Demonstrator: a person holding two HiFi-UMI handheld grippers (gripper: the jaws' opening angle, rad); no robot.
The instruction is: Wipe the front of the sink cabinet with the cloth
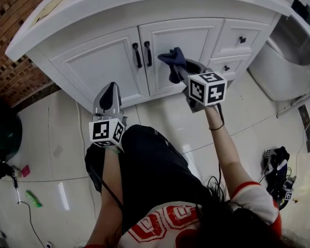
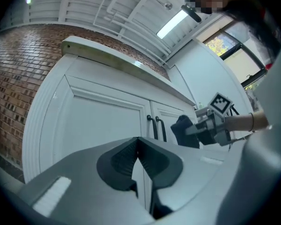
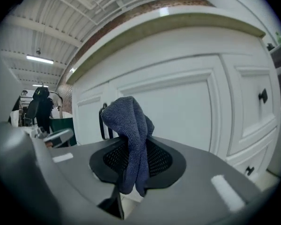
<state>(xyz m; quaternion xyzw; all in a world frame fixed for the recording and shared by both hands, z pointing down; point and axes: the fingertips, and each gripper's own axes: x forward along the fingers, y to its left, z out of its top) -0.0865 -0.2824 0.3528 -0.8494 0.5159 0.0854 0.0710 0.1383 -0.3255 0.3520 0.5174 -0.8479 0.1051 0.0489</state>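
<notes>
The white sink cabinet (image 1: 113,61) has two doors with black handles (image 1: 142,54) and drawers on the right. A dark blue cloth (image 1: 173,62) is bunched in my right gripper (image 1: 182,68), shut on it, just in front of the right door (image 3: 178,111); the cloth (image 3: 131,135) hangs between the jaws. My left gripper (image 1: 111,96) is shut and empty, low in front of the left door (image 2: 98,125). From the left gripper view I see the right gripper with the cloth (image 2: 185,130) near the handles.
A brick wall (image 1: 10,14) runs left of the cabinet. A white toilet (image 1: 289,61) stands at the right. Small items lie on the tiled floor: a green thing (image 1: 33,199), a pink thing (image 1: 25,170), dark clutter (image 1: 276,169). The person's dark-clad legs (image 1: 155,169) are below.
</notes>
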